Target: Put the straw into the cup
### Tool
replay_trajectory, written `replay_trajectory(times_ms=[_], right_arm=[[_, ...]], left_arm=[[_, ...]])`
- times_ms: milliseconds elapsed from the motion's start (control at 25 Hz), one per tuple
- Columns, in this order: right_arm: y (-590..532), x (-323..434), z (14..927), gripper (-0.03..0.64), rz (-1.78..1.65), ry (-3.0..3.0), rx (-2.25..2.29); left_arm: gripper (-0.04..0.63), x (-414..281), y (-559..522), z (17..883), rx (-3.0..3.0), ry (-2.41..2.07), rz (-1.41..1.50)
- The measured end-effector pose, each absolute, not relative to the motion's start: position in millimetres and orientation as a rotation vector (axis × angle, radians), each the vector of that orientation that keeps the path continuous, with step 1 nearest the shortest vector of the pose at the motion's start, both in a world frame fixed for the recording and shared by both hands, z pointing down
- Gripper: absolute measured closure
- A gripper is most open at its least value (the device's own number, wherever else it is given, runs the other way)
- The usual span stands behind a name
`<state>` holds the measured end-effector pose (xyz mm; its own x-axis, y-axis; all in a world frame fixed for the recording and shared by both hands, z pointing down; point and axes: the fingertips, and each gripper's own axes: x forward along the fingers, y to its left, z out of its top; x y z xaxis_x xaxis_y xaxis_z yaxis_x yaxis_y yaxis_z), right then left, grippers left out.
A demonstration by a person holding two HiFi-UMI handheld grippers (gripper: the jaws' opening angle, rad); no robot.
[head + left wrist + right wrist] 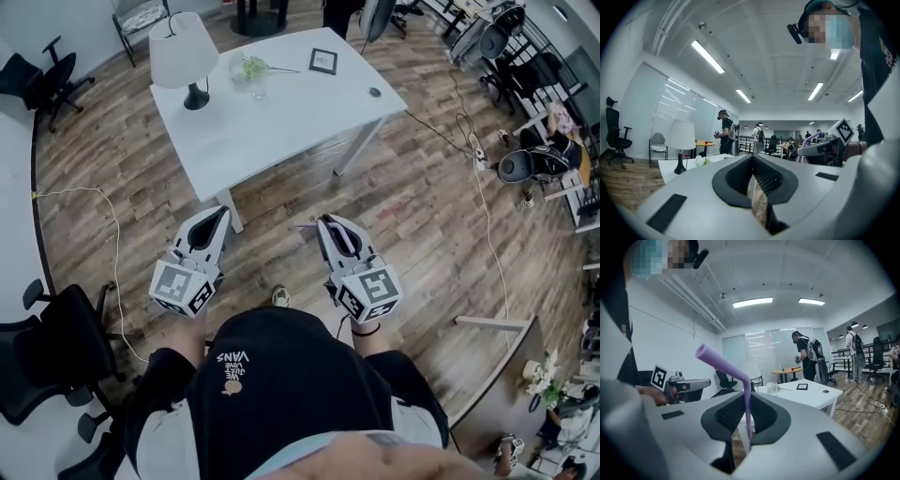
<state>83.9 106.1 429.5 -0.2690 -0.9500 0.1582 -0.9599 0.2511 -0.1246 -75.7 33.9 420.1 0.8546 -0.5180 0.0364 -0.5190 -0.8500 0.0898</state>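
Table, white rectangular one, sits ahead of both grippers, well apart still. Clear glass cup on its far side, beside white-shaded lamp. Right gripper clamped on purple bendy straw, shaft upright, bent top leaning toward left gripper. That one's pinched closed, nothing in it.

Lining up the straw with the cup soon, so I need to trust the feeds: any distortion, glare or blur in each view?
Head view: strong fisheye, the edges of the table bow, the cup is small but readable. Right gripper view: the straw is crisp, corners vignette dark. Left gripper view: ceiling lights are bright without washing out the room, same dark corners.
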Motion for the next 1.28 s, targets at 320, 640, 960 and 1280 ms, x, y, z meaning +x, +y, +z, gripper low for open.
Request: replay_trajectory(times_ms=[320, 640, 960, 1280], right_arm=[[81, 113, 439, 0.575, 0.312, -2.496, 1.790], [53, 128, 445, 0.575, 0.336, -2.506, 1.773], [-4, 146, 445, 0.575, 0.336, -2.476, 1.801], [-77, 153, 436, 0.575, 0.309, -2.474, 1.805]], left_arm=[[0.584, -55, 18, 426, 2.907, -0.927, 0.000], [0.584, -41, -9, 432, 2.888, -0.947, 0.015], [0.584, -19, -72, 436, 2.885, -0.904, 0.010], [0.584, -2, -142, 430, 2.903, -0.865, -0.005]])
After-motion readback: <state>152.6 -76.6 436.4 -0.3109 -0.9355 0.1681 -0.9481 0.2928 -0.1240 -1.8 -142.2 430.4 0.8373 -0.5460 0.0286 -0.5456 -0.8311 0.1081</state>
